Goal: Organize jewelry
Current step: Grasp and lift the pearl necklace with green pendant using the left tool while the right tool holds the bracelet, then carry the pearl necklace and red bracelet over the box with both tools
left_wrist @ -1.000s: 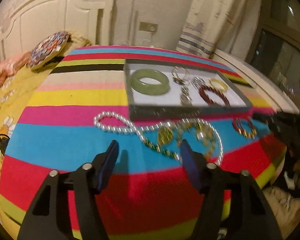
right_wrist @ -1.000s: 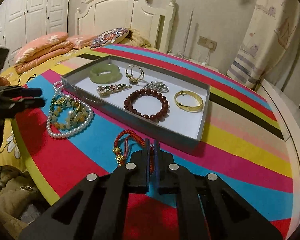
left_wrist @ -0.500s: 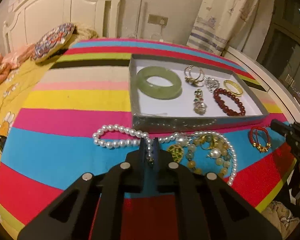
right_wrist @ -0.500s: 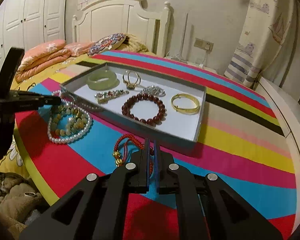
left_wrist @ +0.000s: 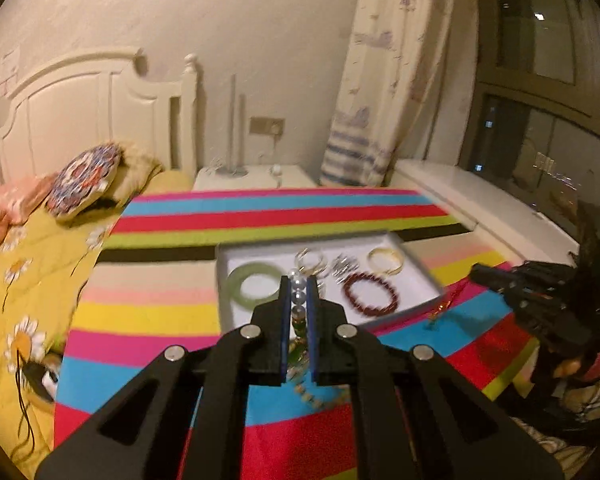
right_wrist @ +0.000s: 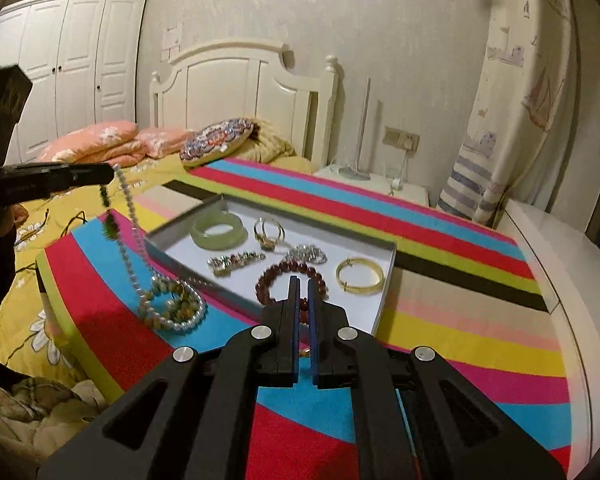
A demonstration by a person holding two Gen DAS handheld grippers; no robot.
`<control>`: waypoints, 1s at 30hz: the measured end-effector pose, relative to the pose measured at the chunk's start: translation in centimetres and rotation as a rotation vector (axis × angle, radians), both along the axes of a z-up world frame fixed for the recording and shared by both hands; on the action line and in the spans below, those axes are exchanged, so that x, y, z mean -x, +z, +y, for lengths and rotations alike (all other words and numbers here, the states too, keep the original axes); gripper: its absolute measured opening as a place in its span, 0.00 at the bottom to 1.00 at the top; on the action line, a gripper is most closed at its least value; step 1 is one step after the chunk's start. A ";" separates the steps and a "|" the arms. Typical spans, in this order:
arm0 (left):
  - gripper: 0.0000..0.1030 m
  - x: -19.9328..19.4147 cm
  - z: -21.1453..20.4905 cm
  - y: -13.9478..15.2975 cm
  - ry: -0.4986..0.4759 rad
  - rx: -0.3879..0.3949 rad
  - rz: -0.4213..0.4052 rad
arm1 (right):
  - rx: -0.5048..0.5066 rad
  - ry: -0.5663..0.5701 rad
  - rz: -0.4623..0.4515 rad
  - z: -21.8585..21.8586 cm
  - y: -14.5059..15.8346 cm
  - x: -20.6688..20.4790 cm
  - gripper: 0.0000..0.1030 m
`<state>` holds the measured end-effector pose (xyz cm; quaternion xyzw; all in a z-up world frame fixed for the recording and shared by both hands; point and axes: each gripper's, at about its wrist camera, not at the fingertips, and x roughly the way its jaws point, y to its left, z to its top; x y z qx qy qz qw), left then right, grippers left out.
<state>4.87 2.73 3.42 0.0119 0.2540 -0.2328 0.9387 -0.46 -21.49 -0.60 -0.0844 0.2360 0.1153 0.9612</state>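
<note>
The left gripper (left_wrist: 299, 284) was closed on the white pearl necklace (right_wrist: 129, 216), pearls pinched between its blue pads; the strand hung steeply from the jaws down to a heap of pearls and yellow-green beads (right_wrist: 172, 304) resting on the striped multicoloured cloth (right_wrist: 440, 320), just beside the near-left edge of the tray. The right gripper (right_wrist: 303, 292) was clamped on the red cord bracelet with gold beads (left_wrist: 446, 304), which dangled clear of the cloth near the tray's right corner. Against the picture one second back: the left jaws then stood wide apart over the necklace lying flat; they closed on it half a second ago, and the strand was since lifted, part of it off the cloth. The red cord bracelet, earlier lying on the cloth under the right jaws, was now raised. The shallow white rectangular tray (right_wrist: 384, 280) held a pale green jade bangle (right_wrist: 219, 232), a pair of gold rings (right_wrist: 269, 232), a jewelled multicolour brooch (right_wrist: 236, 262), a silver sparkling piece (right_wrist: 307, 254), a dark red bead bracelet (right_wrist: 280, 276) and a plain gold bangle (right_wrist: 360, 274), all apart from one another.
</note>
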 end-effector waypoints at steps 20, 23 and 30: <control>0.07 -1.8 -6.4 10.9 -0.154 -0.025 -0.137 | 0.024 0.005 -0.103 -0.1 4.2 0.4 0.05; 0.07 -1.8 -6.8 11.8 -0.157 -0.037 -0.156 | 0.027 0.010 -0.110 0.2 4.5 0.3 0.05; 0.07 -2.3 -7.7 13.0 -0.162 -0.057 -0.177 | 0.043 0.023 -0.109 0.8 4.8 -0.8 0.05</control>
